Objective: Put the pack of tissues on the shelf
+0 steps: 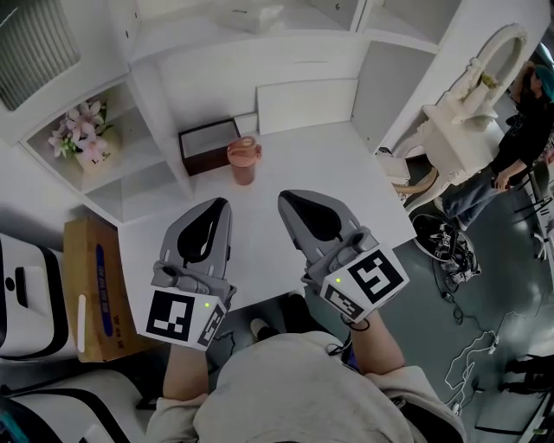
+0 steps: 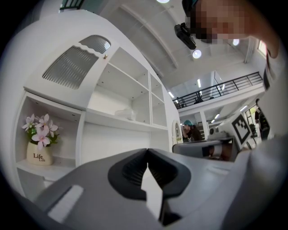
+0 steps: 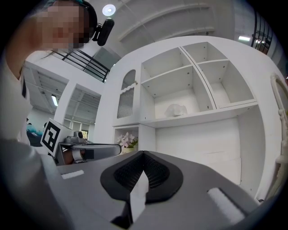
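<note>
Both grippers are held level, side by side, above the near part of a white table (image 1: 355,164), and neither has hold of anything. The left gripper (image 1: 222,202) has its jaws pressed together with nothing between them, as its own view shows. The right gripper (image 1: 284,197) is the same, its jaws closed tip to tip and empty. The pack of tissues (image 1: 251,17) already lies on the shelf (image 1: 186,36) of the white cabinet behind the table, well apart from both grippers; in the right gripper view it shows as a pale crumpled bundle (image 3: 176,110) in a compartment above the ledge. On the table's far side stand a dark brown box (image 1: 208,145) and, just beside it, a pink cup (image 1: 243,161). A pot of pink flowers (image 1: 85,138) sits in a lower cubby at the left.
</note>
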Available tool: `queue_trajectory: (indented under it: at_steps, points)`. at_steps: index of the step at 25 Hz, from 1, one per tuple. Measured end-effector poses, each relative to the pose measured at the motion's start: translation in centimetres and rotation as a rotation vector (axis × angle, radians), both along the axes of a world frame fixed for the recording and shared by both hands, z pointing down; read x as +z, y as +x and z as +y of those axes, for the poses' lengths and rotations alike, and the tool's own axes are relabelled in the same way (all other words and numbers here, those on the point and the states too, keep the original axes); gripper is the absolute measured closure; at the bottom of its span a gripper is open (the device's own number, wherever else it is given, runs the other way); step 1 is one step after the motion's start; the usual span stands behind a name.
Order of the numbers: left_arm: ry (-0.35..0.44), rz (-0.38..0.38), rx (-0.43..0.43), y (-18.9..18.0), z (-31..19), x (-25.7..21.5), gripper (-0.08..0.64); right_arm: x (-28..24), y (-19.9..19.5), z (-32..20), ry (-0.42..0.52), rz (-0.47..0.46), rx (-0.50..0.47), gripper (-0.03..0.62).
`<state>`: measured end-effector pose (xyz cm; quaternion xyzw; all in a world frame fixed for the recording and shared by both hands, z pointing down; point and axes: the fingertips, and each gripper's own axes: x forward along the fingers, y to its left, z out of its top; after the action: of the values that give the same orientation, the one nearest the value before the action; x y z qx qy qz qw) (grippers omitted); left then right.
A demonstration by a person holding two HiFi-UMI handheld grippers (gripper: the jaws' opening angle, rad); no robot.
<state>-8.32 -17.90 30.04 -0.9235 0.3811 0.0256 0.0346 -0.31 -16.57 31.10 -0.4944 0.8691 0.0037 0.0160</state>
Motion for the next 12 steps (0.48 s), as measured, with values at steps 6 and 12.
queue_trajectory:
  at_steps: [6, 12]
  points:
    - [0.001, 0.008, -0.010, -0.9, -0.1, -0.1, 0.558, -0.1, -1.4, 0.0, 0.000, 0.003, -0.023, 0.591]
    - [0.001, 0.018, -0.009, -1.5, 0.0, -0.2, 0.558, -0.3, -2.3, 0.1, -0.002, 0.011, -0.034, 0.591]
